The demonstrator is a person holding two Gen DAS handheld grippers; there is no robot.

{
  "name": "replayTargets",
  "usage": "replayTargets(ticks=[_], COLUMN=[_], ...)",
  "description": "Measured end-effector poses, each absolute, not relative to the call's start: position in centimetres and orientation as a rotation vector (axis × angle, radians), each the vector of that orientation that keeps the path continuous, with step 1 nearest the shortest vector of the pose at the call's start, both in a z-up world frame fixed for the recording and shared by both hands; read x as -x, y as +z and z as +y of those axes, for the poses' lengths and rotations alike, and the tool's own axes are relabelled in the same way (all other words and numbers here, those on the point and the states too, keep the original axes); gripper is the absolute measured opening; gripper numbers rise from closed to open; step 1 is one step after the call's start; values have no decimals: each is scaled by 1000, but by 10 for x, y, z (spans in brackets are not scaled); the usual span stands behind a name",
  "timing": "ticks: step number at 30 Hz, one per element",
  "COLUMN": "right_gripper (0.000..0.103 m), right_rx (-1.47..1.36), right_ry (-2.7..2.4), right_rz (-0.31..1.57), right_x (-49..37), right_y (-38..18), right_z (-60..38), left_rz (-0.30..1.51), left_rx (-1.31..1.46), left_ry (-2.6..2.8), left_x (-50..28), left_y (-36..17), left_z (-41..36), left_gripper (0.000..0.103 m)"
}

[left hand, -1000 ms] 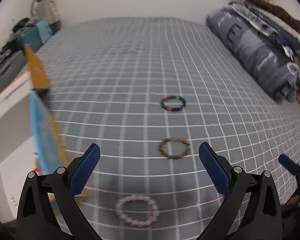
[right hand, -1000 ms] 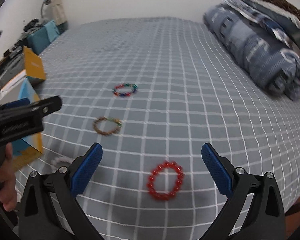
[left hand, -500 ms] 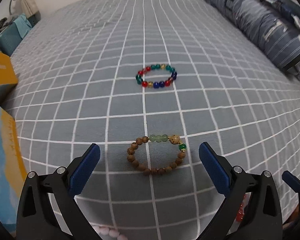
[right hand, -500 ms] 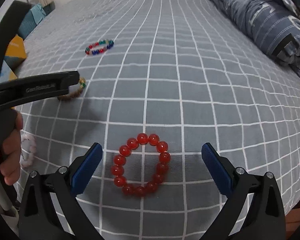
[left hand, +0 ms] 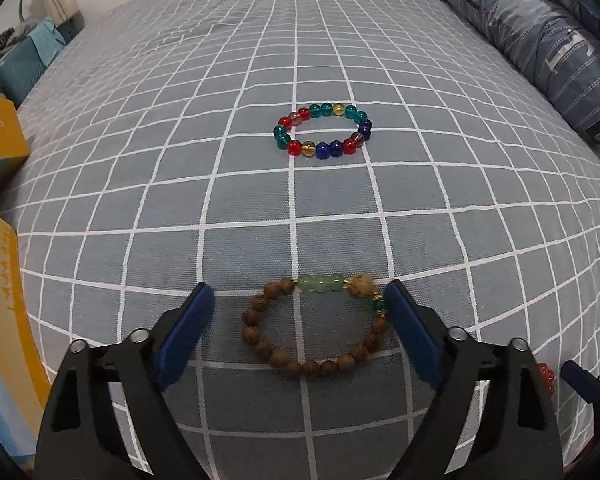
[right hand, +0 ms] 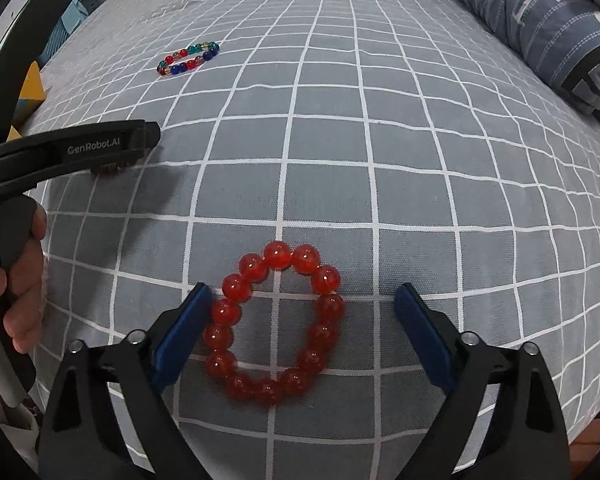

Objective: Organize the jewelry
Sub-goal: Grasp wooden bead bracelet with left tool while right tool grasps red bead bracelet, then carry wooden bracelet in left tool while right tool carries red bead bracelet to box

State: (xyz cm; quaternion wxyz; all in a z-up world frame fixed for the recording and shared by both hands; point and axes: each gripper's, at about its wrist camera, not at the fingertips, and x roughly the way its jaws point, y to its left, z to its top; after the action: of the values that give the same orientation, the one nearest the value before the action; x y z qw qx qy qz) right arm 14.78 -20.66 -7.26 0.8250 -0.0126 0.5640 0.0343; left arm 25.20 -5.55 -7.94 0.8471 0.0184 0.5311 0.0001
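Both claws are spread but closing. Left gripper (left hand: 300, 312) straddles the wooden bracelet (left hand: 314, 326) lying on the checked bedsheet (left hand: 260, 184); its right pad is just beside the beads, the left still apart. Right gripper (right hand: 302, 316) frames the red bracelet (right hand: 274, 326), left pad just beside the beads. Each should probably center first, then squeeze gently so the beads do not roll. The multicolour bracelet (left hand: 323, 130) waits farther away.

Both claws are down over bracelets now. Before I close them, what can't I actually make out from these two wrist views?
- Wooden bracelet, right wrist view: almost all hidden under the left claw's arm.
- Red bracelet, left wrist view: only a few beads show past the claw's finger.
- Left claw: closing; contact between its far pad and the beads is unclear.
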Motion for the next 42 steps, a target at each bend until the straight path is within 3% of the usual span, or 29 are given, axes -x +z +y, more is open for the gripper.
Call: replayTargets(ticks=[5,11,13,17,18,42], right_gripper=[70,46,29,23,12,13], right_rx=[25,23,11,-9,-5,-3], right_ry=[83,77,72,76,81,44], right_rz=[1214,1232,1233,1221,1215,1092], right_x=[-149,-150,-150,-148,-147,-133], right_y=[-73,-71,-69,-65,-63,-26], right_z=[-205,-207,-209,-211,-210,-208], left_rz=[1128,1143,1145,1138,1133,1083], left_rx=[-31,-15,2,0,-3,26], left_ry=[-11,-10,-17,-18,-19,-23], left_x=[-251,-242,-241,-240,-239,-220], left_y=[-76,-73,-70,-66,-64,-37], left_z=[-57,-56,-54,-52,-53,-42], left_gripper=[48,8,7,7,7,7])
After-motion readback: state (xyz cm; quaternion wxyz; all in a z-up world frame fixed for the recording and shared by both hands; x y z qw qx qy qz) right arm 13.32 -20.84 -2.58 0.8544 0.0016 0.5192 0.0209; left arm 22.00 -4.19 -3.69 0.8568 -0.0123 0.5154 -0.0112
